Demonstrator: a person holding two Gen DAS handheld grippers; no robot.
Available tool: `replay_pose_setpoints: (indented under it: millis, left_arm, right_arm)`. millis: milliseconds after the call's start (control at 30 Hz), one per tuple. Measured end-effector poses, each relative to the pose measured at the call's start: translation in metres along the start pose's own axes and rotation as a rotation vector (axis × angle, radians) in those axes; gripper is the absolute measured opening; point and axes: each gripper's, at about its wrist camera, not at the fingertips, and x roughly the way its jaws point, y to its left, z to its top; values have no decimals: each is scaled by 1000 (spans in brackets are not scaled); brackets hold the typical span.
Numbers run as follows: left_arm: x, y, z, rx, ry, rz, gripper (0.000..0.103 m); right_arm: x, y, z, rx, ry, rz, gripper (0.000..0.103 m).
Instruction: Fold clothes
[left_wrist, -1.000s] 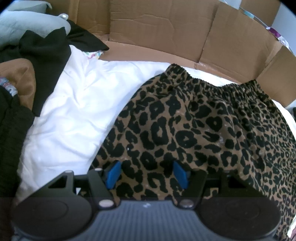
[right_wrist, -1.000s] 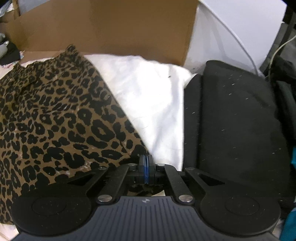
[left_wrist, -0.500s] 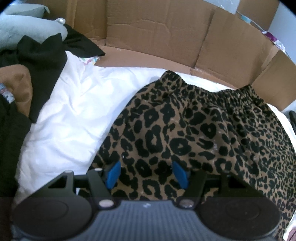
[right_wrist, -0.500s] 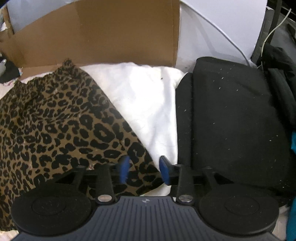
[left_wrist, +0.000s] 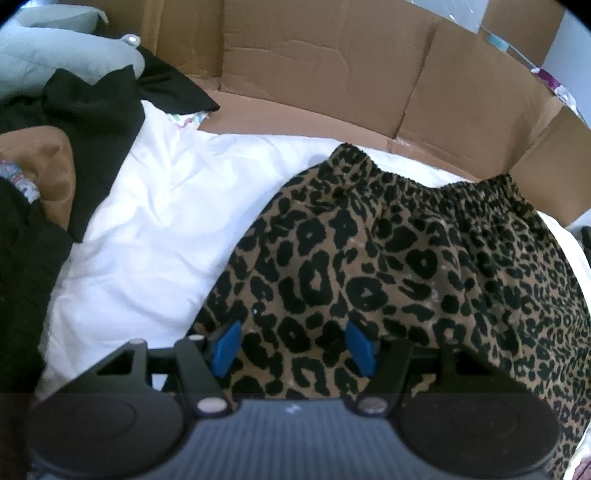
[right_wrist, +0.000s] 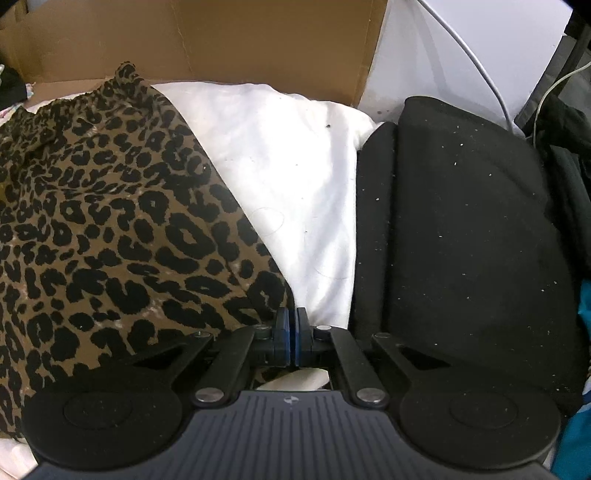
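A leopard-print skirt (left_wrist: 399, 258) lies flat on a white sheet (left_wrist: 155, 236), its elastic waistband at the far side. My left gripper (left_wrist: 292, 347) is open, its blue pads (left_wrist: 225, 347) straddling the skirt's near hem without pinching it. In the right wrist view the same skirt (right_wrist: 110, 229) fills the left half. Its near right corner runs straight into my right gripper (right_wrist: 291, 338), whose fingers are closed together on that corner. How much cloth sits between the pads is hidden.
Cardboard walls (left_wrist: 332, 62) stand behind the sheet. A heap of black, brown and pale green clothes (left_wrist: 66, 122) lies at the left. A black folded garment (right_wrist: 461, 236) sits right of the sheet (right_wrist: 295, 166), with dark clothes and a white cable (right_wrist: 554, 85) beyond.
My right gripper, shut a second ago and open half a second ago, has closed again on the skirt's right hem corner. The left gripper stays open over the hem.
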Motion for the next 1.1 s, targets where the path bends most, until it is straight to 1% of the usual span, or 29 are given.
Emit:
replay_pose_setpoints:
  millis: [133, 200, 233, 267, 333, 400, 433, 467, 600, 733, 800, 867, 933, 1000, 1067, 1100]
  left_arm:
    - [-1, -4, 5, 29, -11, -1, 66]
    - [0, -8, 8, 46, -15, -4, 66]
    - [0, -10, 10, 53, -19, -6, 65]
    - [1, -13, 12, 58, -24, -9, 65]
    - [2, -17, 16, 64, -35, -15, 65]
    - [5, -20, 21, 59, -47, -24, 65]
    - [6, -21, 24, 55, -52, -31, 65]
    - [8, -22, 26, 54, -55, -35, 65]
    - [22, -24, 34, 69, -51, -37, 65]
    - [45, -16, 36, 63, 1, 15, 63]
    - [51, -15, 34, 82, 7, 22, 62]
    - [47, -15, 36, 82, 0, 16, 62]
    - [42, -15, 38, 77, -11, 6, 59]
    - [36, -15, 41, 71, -21, -4, 59]
    - [30, -15, 43, 66, -32, -13, 59]
    - [27, -15, 45, 63, -38, -18, 59]
  right_arm:
    - [-8, 1, 6, 14, -2, -21, 1]
    - [-17, 1, 9, 32, -35, -16, 2]
    - [-22, 2, 10, 37, -55, -15, 5]
    - [-26, 3, 12, 42, -70, -12, 6]
    - [-30, 6, 16, 53, -97, 32, 7]
    - [-35, 9, 20, 65, -123, 80, 19]
    - [-35, 12, 23, 61, -125, 97, 31]
    - [-35, 16, 27, 57, -130, 108, 36]
    - [-29, 31, 38, 49, -146, 132, 36]
    - [-18, 45, 47, 45, -126, 165, 36]
    - [-12, 51, 48, 42, -114, 178, 36]
    - [-2, 56, 50, 35, -94, 182, 36]
    - [10, 59, 51, 21, -60, 152, 36]
    - [16, 61, 51, 5, -50, 79, 36]
    - [14, 59, 54, 10, -56, 59, 36]
    - [12, 59, 56, 16, -61, 67, 36]
